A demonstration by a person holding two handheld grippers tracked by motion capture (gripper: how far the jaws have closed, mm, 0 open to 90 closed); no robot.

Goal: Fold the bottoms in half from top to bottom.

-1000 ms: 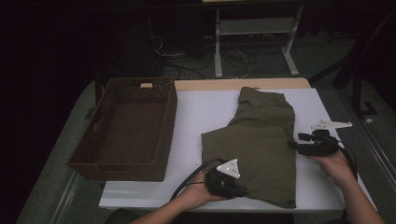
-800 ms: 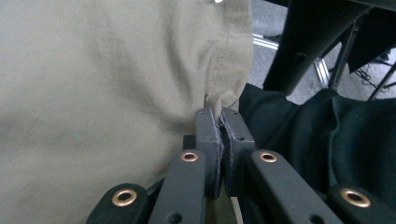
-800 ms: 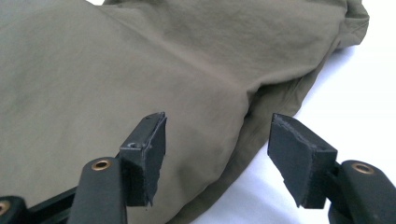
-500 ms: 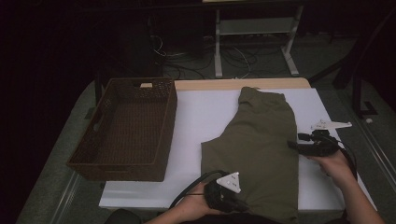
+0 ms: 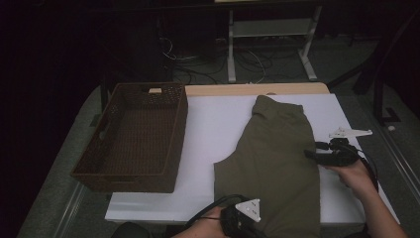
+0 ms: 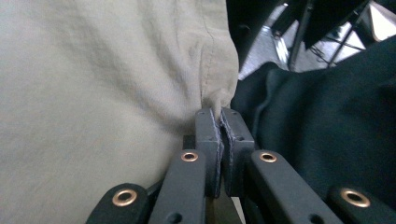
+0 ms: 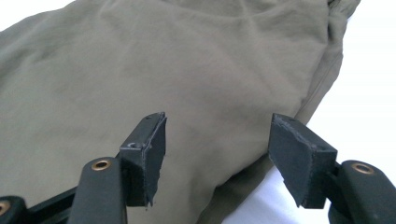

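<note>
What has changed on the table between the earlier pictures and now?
The left gripper, shut on the near hem of the olive garment, moved toward the near edge of the table and pulled the cloth with it, so the garment now lies longer and flatter. The right gripper, open at the garment's right edge, and the wicker basket stayed where they were.

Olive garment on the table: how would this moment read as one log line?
left gripper: shut on olive garment hem, near edge | right gripper: open, at garment's right edge | wicker basket: left, nothing inside
</note>
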